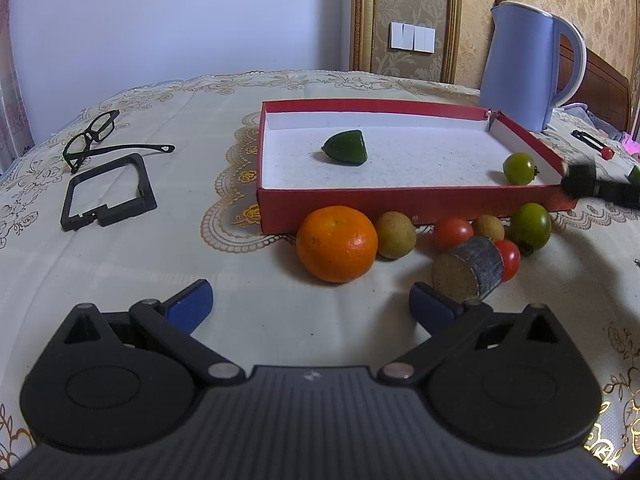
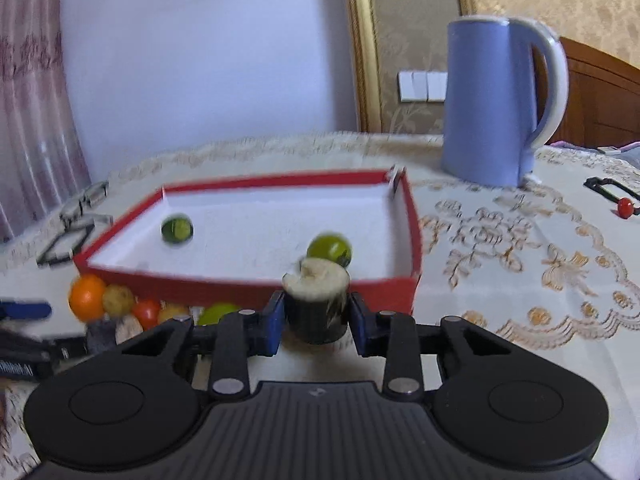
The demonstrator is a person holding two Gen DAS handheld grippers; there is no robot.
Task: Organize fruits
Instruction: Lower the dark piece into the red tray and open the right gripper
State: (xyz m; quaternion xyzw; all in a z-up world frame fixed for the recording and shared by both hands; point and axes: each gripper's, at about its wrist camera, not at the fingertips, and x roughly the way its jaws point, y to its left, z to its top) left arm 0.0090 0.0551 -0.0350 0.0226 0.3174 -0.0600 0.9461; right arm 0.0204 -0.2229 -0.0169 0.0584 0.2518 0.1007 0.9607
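Two fruits lie in the box [image 2: 412, 240]; right gripper [image 2: 316, 320] grips a cucumber chunk [image 2: 316, 296]; lift it over the rim. Left gripper [image 1: 310, 304] gapes wide.

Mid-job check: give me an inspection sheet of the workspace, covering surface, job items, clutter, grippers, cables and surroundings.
Surface: table under a cream embroidered cloth.
Job's things: red box holds a dark green piece and a green round fruit. In front of it lie an orange, two brownish fruits, two red tomatoes, a green fruit and a dark-skinned cut cylinder.
Clutter: glasses, black frame, blue kettle, small black tool with red knob.
Grippers: left gripper with jaws wide apart, empty; right gripper with jaws closed on a dark cut cylinder piece.
Cables: nothing seen.
Surroundings: pale wall, wall switches, gold-patterned wallpaper, wooden headboard.
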